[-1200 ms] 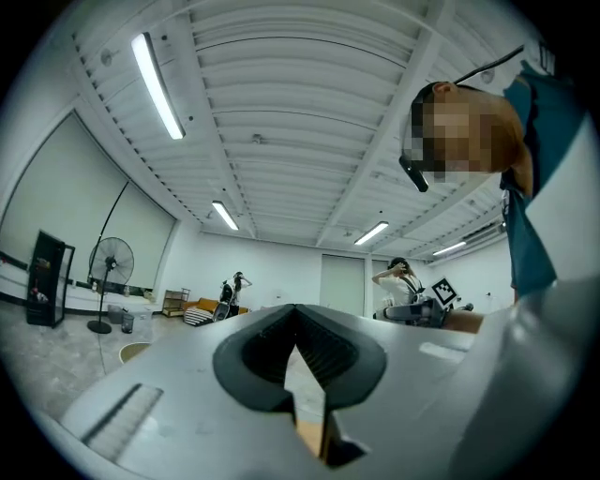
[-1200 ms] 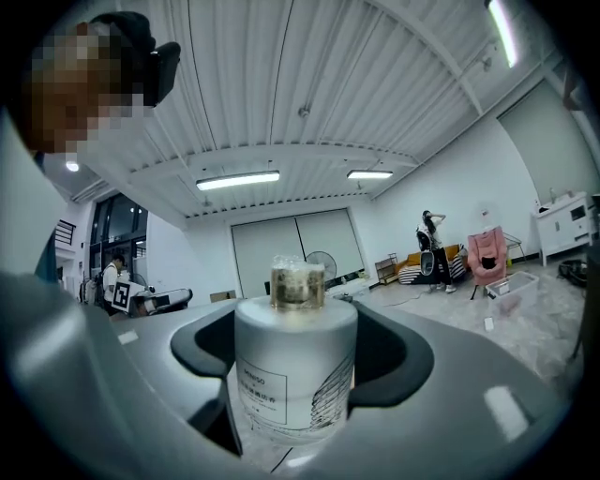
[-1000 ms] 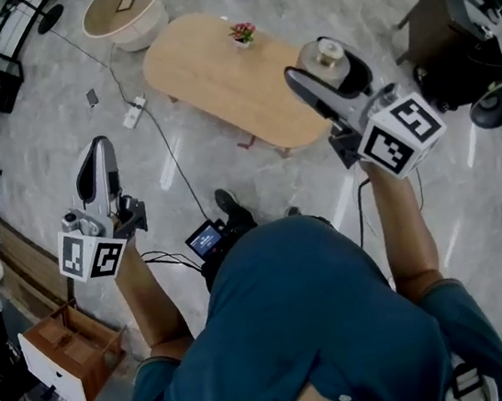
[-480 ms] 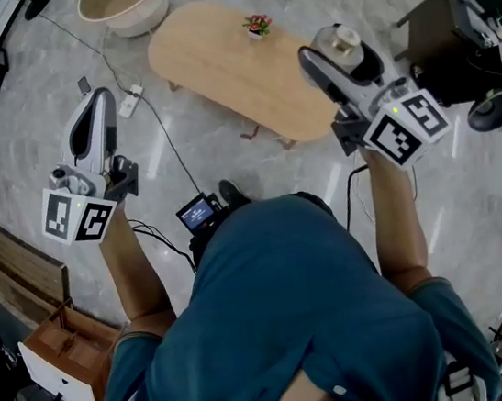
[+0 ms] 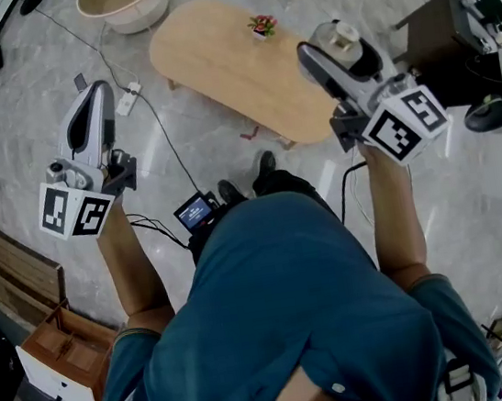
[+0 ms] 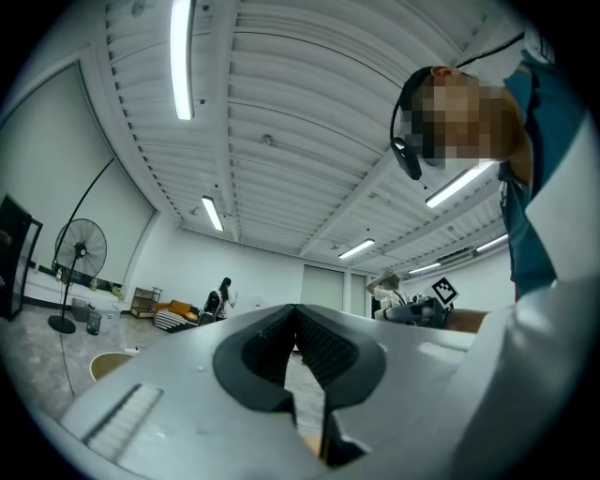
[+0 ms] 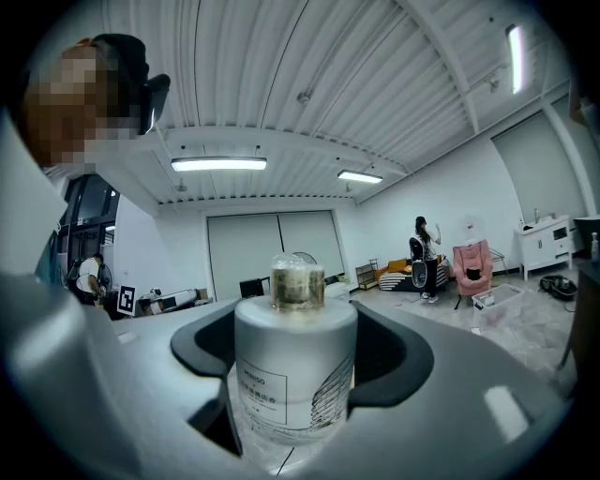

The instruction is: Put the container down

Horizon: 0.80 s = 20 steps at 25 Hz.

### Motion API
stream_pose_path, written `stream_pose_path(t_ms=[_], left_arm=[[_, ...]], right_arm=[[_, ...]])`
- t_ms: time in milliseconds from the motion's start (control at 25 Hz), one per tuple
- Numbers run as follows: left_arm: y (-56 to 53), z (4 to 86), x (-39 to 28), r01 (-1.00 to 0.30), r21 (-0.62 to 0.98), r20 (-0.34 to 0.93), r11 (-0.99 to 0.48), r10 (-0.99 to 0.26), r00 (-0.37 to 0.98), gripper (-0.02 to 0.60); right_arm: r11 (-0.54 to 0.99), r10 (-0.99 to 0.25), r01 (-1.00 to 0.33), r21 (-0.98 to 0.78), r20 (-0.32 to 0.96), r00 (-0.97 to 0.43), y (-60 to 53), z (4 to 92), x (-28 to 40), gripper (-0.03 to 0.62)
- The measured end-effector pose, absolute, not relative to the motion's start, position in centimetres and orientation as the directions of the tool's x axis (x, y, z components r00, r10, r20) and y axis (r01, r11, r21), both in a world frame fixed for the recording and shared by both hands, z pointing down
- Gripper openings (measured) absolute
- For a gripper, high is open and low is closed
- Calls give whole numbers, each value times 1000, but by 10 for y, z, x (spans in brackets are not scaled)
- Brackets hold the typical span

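I am stepping closer to the oval wooden table [image 5: 221,55]: over the last second it is sliding toward me in the head view. My right gripper [image 5: 334,52] is now hanging above its near right end rather than short of it. I judge I am almost placed to lower, though the bottle is not yet on anything.

My right gripper is clamping the container [image 7: 295,366], which is standing upright between the jaws in the air. It is a frosted white cylindrical bottle with a printed label, a fine line drawing on its side and a brassy stopper under a clear cap.

My left gripper [image 5: 93,110] is riding along closed and carrying nothing, out to the left over the floor.
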<state>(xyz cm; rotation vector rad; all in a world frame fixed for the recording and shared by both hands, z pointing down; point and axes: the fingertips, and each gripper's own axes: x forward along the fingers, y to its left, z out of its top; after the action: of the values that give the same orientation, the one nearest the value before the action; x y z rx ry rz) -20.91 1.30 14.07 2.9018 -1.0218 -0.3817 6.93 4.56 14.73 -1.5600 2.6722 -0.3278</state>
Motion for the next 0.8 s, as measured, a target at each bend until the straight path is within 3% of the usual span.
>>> stream_pose_path(t_ms=[480,800], left_arm=[[-42,149,-215,-692,108,-161,-713,-700,696,-5],[-114,148,-172,-712,97,-123,-695,-719,685,-5]], right_arm=[[545,-814,-800,-250,68,-576,-42,171,70,345],[578,-784,-765,-284,64,-617,-127,185,105,345]])
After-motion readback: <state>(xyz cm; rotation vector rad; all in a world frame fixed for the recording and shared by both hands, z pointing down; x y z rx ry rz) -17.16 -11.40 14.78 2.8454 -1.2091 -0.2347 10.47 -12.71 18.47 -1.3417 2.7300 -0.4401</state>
